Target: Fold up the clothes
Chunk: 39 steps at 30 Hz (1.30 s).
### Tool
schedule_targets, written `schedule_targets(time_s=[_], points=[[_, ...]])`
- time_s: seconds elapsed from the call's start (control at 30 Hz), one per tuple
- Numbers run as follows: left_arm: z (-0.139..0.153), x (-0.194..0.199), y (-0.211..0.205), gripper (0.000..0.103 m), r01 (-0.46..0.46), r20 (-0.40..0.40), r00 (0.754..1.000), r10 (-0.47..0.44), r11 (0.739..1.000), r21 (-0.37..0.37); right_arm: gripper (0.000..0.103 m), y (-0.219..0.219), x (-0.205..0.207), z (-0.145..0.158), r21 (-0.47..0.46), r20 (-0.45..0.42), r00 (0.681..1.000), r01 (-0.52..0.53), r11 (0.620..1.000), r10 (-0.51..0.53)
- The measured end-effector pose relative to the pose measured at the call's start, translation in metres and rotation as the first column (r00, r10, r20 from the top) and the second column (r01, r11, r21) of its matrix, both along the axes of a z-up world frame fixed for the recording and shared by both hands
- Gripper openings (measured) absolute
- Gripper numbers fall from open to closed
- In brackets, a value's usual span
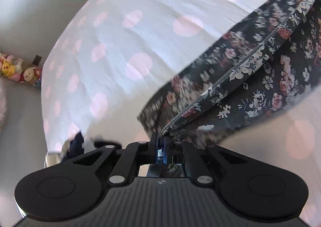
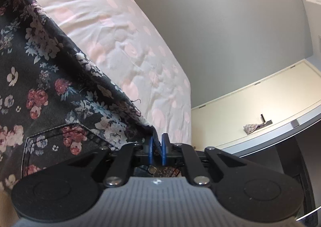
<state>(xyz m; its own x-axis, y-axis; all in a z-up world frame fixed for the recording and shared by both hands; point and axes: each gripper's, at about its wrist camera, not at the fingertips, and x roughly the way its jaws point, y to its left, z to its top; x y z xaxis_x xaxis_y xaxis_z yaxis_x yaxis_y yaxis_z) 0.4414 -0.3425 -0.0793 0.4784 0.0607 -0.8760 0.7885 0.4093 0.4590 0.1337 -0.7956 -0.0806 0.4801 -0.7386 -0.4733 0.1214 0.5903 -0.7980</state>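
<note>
A dark floral garment (image 1: pixel 266 78) with pink and white flowers is held up over the bed. My left gripper (image 1: pixel 161 138) is shut on its hem edge, and the cloth stretches away to the upper right. My right gripper (image 2: pixel 157 140) is shut on another corner of the same garment (image 2: pixel 52 90), which spreads to the left and shows a stitched pocket (image 2: pixel 66 136). The blue pads (image 2: pixel 165 146) pinch the fabric.
A white bedsheet with pink dots (image 1: pixel 120 46) lies under the garment and also shows in the right wrist view (image 2: pixel 124 46). Plush toys (image 1: pixel 18 70) line the far left wall. A cream surface (image 2: pixel 250 110) carries a small crumpled cloth (image 2: pixel 250 127) at the right.
</note>
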Motion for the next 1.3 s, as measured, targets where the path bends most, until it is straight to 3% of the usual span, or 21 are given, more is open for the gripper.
schedule_targets(time_s=[0.17, 0.3, 0.43, 0.57, 0.63, 0.7, 0.8, 0.87, 1.03, 1.17, 1.3], points=[[-0.032, 0.039, -0.023, 0.003, 0.009, -0.050, 0.999, -0.006, 0.998, 0.067, 0.010, -0.026, 0.052, -0.034, 0.042, -0.051, 0.998, 0.025, 0.999, -0.023], [-0.058, 0.057, -0.030, 0.003, 0.024, -0.109, 0.994, -0.012, 0.993, 0.113, 0.010, -0.045, 0.065, -0.074, 0.093, -0.092, 0.995, 0.045, 0.995, -0.036], [-0.077, 0.065, -0.032, 0.008, 0.016, -0.105, 0.995, -0.004, 0.994, 0.111, 0.010, -0.050, 0.070, -0.105, 0.131, -0.145, 0.987, 0.081, 0.988, -0.061], [-0.077, 0.063, -0.019, 0.012, -0.002, -0.070, 0.998, 0.006, 0.998, 0.057, 0.013, -0.049, 0.069, -0.115, 0.121, -0.124, 0.988, 0.103, 0.987, -0.088], [-0.075, 0.062, -0.011, 0.022, -0.014, -0.052, 0.999, 0.016, 1.000, 0.024, 0.022, -0.046, 0.069, -0.114, 0.107, -0.104, 0.989, 0.116, 0.988, -0.105], [-0.064, 0.063, 0.005, 0.049, -0.068, -0.027, 0.997, 0.067, 0.996, -0.050, 0.035, -0.040, 0.062, -0.104, 0.113, -0.062, 0.990, 0.130, 0.985, -0.124], [-0.044, 0.062, 0.030, 0.053, -0.149, -0.011, 0.989, 0.149, 0.975, -0.163, 0.037, -0.022, 0.047, -0.082, 0.168, 0.023, 0.988, 0.148, 0.975, -0.154], [-0.029, 0.057, 0.050, 0.053, -0.212, -0.016, 0.977, 0.214, 0.947, -0.242, 0.037, -0.003, 0.034, -0.065, 0.238, 0.097, 0.981, 0.142, 0.961, -0.169], [-0.011, 0.040, 0.089, 0.053, -0.346, -0.091, 0.937, 0.337, 0.858, -0.380, 0.042, 0.054, 0.007, -0.039, 0.437, 0.255, 0.939, 0.102, 0.894, -0.232], [-0.018, 0.022, 0.106, 0.053, -0.398, -0.129, 0.916, 0.379, 0.832, -0.386, 0.044, 0.121, -0.023, -0.036, 0.578, 0.328, 0.888, 0.082, 0.812, -0.323], [-0.031, 0.012, 0.117, 0.053, -0.448, -0.137, 0.892, 0.430, 0.810, -0.378, 0.045, 0.163, -0.027, -0.049, 0.711, 0.356, 0.820, 0.073, 0.699, -0.448]])
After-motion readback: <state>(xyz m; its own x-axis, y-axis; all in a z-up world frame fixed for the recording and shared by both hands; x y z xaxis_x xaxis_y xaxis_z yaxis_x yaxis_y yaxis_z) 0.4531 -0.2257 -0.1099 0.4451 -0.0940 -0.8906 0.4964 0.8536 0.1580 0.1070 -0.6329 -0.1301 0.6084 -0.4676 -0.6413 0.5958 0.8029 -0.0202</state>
